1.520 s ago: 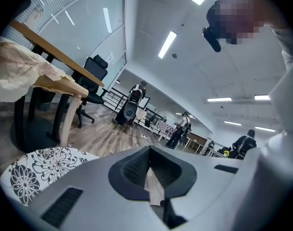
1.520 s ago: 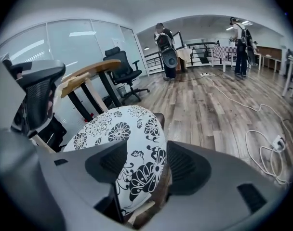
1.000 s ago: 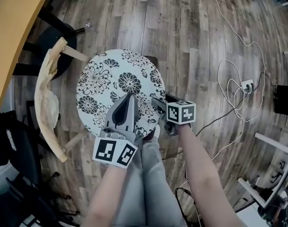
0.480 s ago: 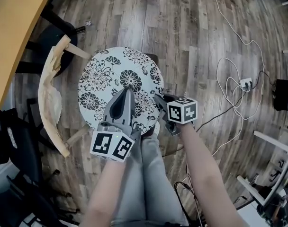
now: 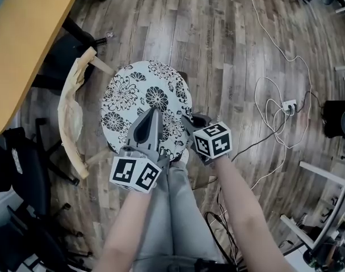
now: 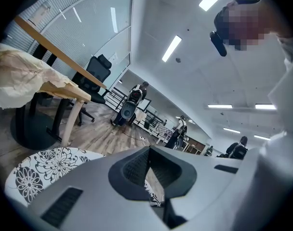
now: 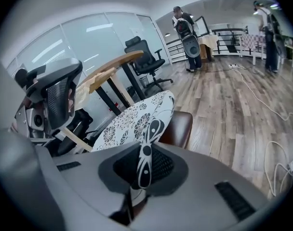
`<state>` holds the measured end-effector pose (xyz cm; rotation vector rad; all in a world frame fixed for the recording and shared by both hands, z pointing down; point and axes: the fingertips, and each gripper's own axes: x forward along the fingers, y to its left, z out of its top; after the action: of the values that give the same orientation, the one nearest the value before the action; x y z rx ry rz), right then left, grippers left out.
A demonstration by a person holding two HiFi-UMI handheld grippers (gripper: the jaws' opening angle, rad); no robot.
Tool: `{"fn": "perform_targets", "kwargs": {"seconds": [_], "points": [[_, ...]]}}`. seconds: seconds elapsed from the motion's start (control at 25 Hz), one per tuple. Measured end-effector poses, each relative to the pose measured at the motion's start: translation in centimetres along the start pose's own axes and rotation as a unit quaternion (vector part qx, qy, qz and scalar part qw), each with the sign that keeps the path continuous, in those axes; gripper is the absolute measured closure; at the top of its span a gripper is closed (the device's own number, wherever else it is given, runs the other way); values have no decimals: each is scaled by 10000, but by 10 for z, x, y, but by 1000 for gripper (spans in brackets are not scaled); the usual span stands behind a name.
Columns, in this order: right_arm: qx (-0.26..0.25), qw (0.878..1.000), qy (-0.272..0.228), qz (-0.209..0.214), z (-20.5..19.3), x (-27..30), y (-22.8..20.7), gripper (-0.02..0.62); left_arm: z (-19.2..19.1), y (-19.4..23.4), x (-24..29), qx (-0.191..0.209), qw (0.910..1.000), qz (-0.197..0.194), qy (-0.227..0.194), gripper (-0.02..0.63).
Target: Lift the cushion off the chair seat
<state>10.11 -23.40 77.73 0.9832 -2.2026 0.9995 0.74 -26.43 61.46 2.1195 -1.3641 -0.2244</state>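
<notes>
Head view: a round cushion [image 5: 133, 95], white cloth printed with black flowers, sits at the centre of the frame on a wooden chair [image 5: 96, 66]. The chair's curved backrest [image 5: 70, 120], at left, is wrapped in crumpled pale paper. The left gripper [image 5: 152, 113] lies over the cushion's near half, its grey plastic jaws tapering to 1 point. The right gripper [image 5: 186, 119] meets the cushion's lower-right edge below its marker cube. The floor [image 5: 229, 38] is grey-brown wood plank, with a thin white cable [image 5: 273, 98] looping at right. A smooth yellow tabletop [image 5: 25, 33] fills the upper left.

Left gripper view: the left gripper [image 6: 149, 150] has its jaws drawn together at the tips. A sliver of the flowered cloth shows in the slit behind them, but I cannot tell whether they pinch it. The cushion [image 6: 45, 165] spreads at lower left, below the papered backrest [image 6: 21, 76] and a round pale post [image 6: 72, 121].

Right gripper view: the right gripper [image 7: 143, 170] is clamped tight on the cushion's rim, which stands as a thin patterned strip between the ribbed dark pads. The cushion [image 7: 137, 117] slopes up and away from the jaws, tilted clear of the rounded, smooth brown seat [image 7: 181, 124] just right of it. A black mesh office chair [image 7: 57, 97] stands at left.
</notes>
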Motion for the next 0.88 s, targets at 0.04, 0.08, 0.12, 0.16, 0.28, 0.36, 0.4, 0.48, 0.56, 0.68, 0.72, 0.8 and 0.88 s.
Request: {"fn": "perform_targets", "kwargs": {"seconds": [0.04,0.08,0.12,0.16,0.28,0.36,0.4,0.48,0.56,0.68,0.72,0.8,0.88], "points": [[-51,10000,-28,-5,4,-5,4,561,3,-3,-3,-1,10000,-4,-14,604],[-88,9999,-61,-14,8,-9,7,561,7,-6,-6,-3,10000,-5,-35,604],[-117,9999,-96,-33,12,-14,10,561,11,-8,-9,-10,10000,-5,-63,604],[-147,9998,-127,-65,16,-19,13,561,15,-11,-12,-21,10000,-5,-96,604],[-296,9993,-172,-148,27,-32,23,561,27,-15,-17,-46,9998,9,-192,604],[-473,9985,-159,-204,34,-41,30,561,37,-20,-21,-49,9996,22,-260,604],[-574,9979,-149,-251,37,-45,33,561,41,-22,-23,-58,9996,25,-291,604],[-722,9967,-161,-331,44,-54,39,561,49,-28,-27,-90,9994,26,-334,604],[-759,9963,-203,-356,51,-62,46,561,58,-32,-31,-112,9993,18,-368,604],[-822,9957,-193,-377,60,-70,57,561,68,-37,-39,-121,9992,-1,-386,604],[-874,9953,-172,-381,63,-73,61,561,71,-37,-41,-132,9992,-2,-389,604],[-997,9942,-154,-376,69,-79,69,561,77,-39,-44,-148,9990,-2,-416,604],[-1131,9928,-175,-366,77,-87,77,561,86,-43,-47,-120,9989,-17,-448,604]]}}
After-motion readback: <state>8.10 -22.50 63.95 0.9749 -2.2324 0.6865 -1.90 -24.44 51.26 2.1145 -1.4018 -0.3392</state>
